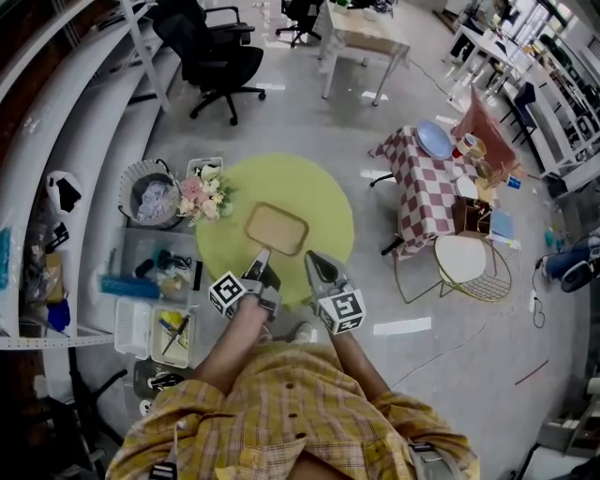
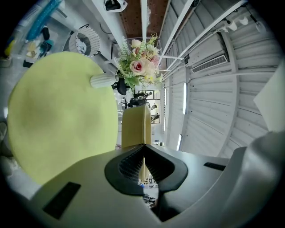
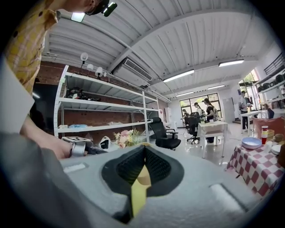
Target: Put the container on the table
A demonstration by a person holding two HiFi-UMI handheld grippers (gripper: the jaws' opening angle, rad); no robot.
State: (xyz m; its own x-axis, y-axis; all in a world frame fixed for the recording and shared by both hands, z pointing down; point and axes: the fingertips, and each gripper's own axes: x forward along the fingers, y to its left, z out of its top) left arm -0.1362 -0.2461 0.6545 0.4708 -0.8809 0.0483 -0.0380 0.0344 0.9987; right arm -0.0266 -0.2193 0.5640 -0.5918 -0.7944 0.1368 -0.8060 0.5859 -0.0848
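Reaching over table [image 1: 319,192], left gripper [image 1: 262,255] jaws clamped on container [image 1: 277,228] — right gripper [image 1: 312,257] jaws closed alongside.

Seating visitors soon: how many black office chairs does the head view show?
2. One office chair stands top left beside the shelving; a second chair is at the top edge, by the wooden-topped table. Others may be out of frame.

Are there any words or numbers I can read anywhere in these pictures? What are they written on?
No text can be read in any view.
Cubes on the left gripper and right gripper: black-and-white square patterns only, no letters.
Container: plain, no print.
Round table: plain, no print.
Things in the floor bins: too small to read.
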